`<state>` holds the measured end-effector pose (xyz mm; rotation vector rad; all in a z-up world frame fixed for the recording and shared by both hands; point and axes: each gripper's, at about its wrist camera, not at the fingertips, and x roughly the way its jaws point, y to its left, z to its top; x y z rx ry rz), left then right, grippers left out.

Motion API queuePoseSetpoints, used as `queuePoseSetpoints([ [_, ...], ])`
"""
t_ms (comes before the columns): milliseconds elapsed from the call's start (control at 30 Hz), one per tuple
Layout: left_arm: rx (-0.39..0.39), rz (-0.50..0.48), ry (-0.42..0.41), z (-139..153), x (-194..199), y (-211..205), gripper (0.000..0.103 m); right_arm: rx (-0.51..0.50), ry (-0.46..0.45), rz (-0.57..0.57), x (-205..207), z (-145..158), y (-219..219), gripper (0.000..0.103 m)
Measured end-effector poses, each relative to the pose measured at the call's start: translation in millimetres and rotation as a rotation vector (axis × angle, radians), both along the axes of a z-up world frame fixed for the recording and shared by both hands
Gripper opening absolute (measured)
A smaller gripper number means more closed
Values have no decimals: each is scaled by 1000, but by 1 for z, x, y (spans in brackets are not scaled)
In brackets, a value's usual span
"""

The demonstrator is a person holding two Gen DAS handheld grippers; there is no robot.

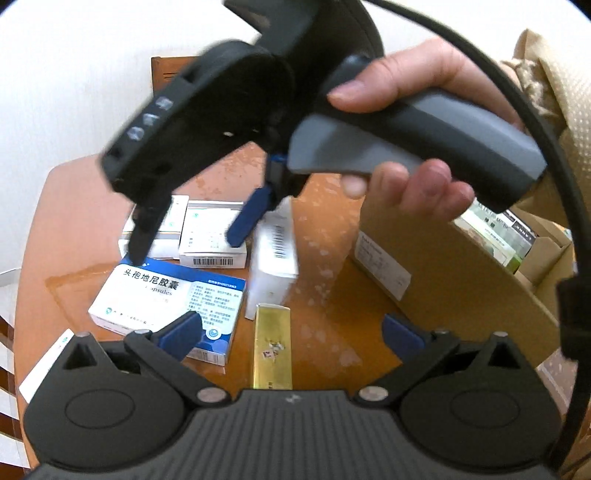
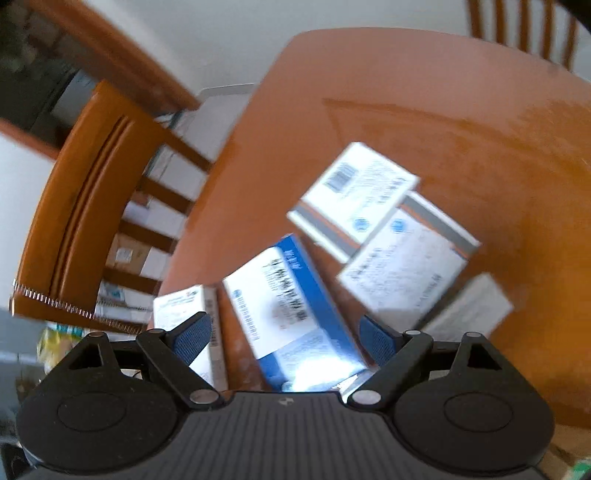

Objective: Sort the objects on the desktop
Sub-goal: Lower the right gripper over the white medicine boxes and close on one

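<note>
Several medicine boxes lie on the orange wooden table [image 1: 85, 206]. A blue-and-white capsule box [image 1: 166, 299] lies flat at the left, with two white boxes [image 1: 212, 236] behind it and a white box [image 1: 273, 258] on end beside it. A gold box [image 1: 273, 347] lies between the fingers of my open left gripper [image 1: 293, 334], which holds nothing. A hand holds my right gripper [image 1: 192, 236] pointing down over the far boxes, its jaws wide apart. In the right wrist view the right gripper [image 2: 286, 339] is open over the blue-and-white box [image 2: 295, 317], not pressing on it.
An open cardboard box [image 1: 443, 266] with packets inside stands at the table's right. A wooden chair [image 2: 85, 206] stands at the table's edge, and another chair back [image 2: 524, 29] shows at the far side. More white boxes [image 2: 406, 266] crowd beside the blue one.
</note>
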<state>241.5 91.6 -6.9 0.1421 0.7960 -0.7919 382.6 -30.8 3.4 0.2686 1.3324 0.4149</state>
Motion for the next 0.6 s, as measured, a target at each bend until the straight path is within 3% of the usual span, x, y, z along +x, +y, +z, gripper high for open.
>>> queuePoseSetpoints([
  [233, 5, 9, -18, 0, -3, 1, 103, -91, 10, -27, -9, -7, -10, 91],
  [433, 40, 100, -66, 3, -8, 5, 103, -244, -127, 33, -6, 6, 7, 91],
  [600, 56, 196, -58, 5, -4, 22, 103, -374, -244, 129, 5, 12, 21, 91],
])
